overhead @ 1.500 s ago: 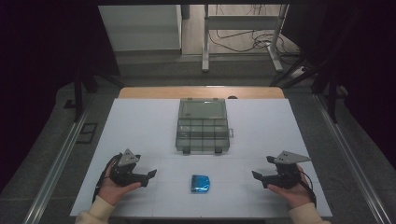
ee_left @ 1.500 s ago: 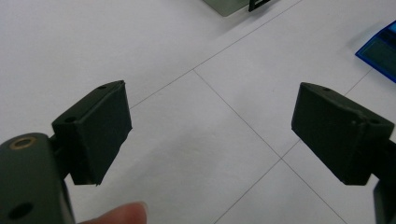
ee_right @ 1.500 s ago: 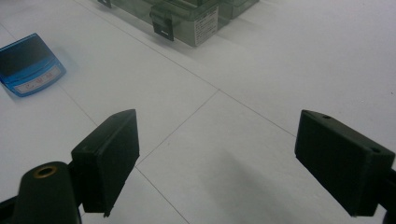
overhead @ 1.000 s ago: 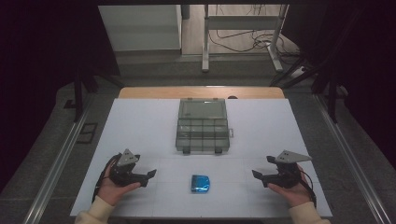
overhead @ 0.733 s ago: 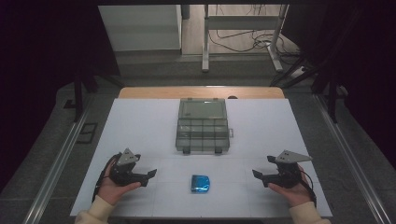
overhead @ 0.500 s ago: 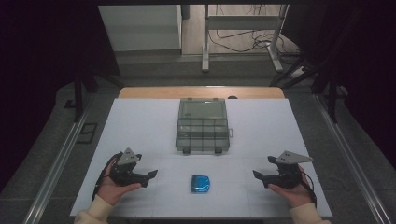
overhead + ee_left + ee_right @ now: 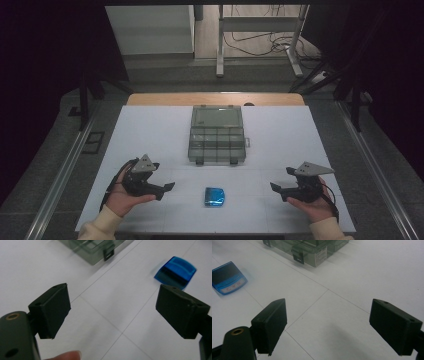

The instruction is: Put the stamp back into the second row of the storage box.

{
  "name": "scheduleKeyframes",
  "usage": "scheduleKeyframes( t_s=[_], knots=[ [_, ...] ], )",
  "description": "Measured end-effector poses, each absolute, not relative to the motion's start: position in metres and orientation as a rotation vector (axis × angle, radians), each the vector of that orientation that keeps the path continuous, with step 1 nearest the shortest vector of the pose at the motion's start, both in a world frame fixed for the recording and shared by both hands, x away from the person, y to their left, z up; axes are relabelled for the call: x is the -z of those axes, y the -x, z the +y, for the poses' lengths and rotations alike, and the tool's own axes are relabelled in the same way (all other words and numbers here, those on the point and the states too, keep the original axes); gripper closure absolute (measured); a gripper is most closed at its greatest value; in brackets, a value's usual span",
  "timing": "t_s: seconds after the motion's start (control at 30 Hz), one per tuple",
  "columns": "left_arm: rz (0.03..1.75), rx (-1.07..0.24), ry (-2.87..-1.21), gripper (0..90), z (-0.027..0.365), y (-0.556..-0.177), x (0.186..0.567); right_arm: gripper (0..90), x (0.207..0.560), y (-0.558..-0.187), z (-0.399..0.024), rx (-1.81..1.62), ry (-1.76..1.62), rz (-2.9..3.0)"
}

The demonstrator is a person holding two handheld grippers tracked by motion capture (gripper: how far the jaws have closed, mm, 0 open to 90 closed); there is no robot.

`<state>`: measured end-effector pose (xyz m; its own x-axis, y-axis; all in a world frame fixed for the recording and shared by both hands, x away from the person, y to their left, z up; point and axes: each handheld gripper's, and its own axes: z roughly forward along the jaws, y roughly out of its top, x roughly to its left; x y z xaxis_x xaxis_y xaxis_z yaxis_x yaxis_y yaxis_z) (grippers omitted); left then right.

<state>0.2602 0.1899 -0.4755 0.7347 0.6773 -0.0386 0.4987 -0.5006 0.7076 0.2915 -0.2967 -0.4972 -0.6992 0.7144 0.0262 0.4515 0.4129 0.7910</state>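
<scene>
High view: both tools, left tool and right tool, gape wide, empty, flanking blue case; nothing begun; likely next, one must reach in.

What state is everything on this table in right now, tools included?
Clear compartment case: lid shut, flat on the table.
Small blue box: closed, lying flat, untouched.
Left tool: jaws wide apart, holding nothing.
Right tool: jaws wide apart, holding nothing.

Our left gripper gapes wide over the table; the blue box lies right of the case.
</scene>
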Motion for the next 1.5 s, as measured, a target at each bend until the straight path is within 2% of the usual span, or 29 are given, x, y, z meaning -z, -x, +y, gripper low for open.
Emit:
scheduleKeyframes(
  t_s=[0.33, 0.9, 1.5],
  knots=[
    [0.766, -0.284, -2.258, 12.7, 0.166, -0.268, 0.459, 14.7, 0.498, -0.292, -0.296, -1.163, -1.007, 2.363],
    [0.664, -0.235, -2.321, 12.0, 0.128, -0.282, 0.447, 14.7, 0.499, -0.293, -0.296, -1.149, -1.007, 2.367],
    [0.512, -0.091, -2.508, 11.1, 0.075, -0.295, 0.466, 14.7, 0.5, -0.293, -0.295, -1.142, -1.008, 2.371]
  ],
)
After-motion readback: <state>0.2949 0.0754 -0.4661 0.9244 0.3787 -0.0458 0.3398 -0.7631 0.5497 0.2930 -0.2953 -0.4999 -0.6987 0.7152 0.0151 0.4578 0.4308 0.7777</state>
